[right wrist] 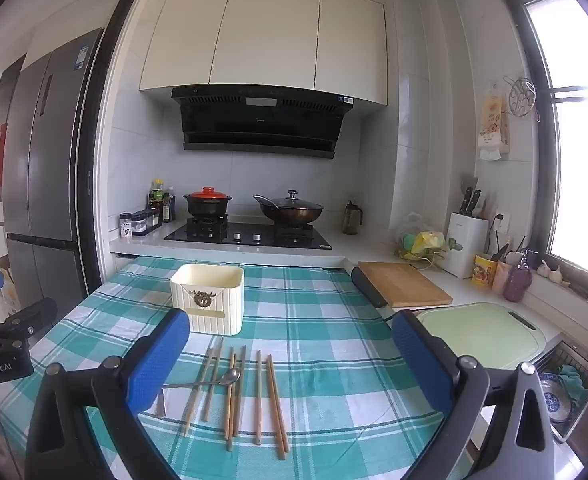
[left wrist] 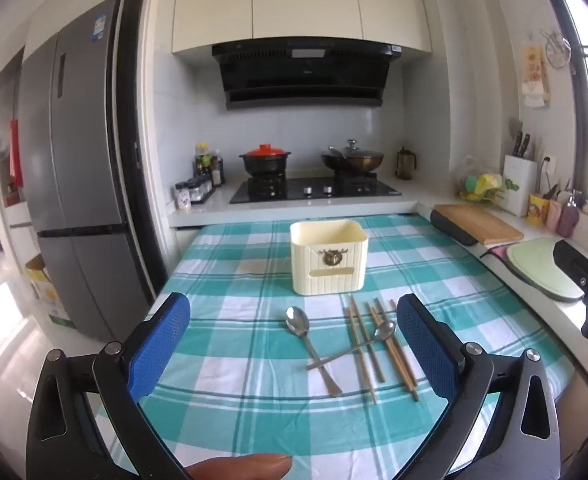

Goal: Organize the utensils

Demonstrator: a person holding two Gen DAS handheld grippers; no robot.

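With jaws spread wide and empty, the left gripper [left wrist: 294,344] and right gripper [right wrist: 290,356] are held above the checked worktop [left wrist: 222,392], where spoons [left wrist: 299,322] and chopsticks [right wrist: 270,400] lie loose before the cream holder [left wrist: 328,256], presumably awaiting collection.

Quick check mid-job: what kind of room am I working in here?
A home kitchen, most likely. A gas hob carrying a red-lidded clay pot sits under a black range hood, and a tall fridge stands at left.
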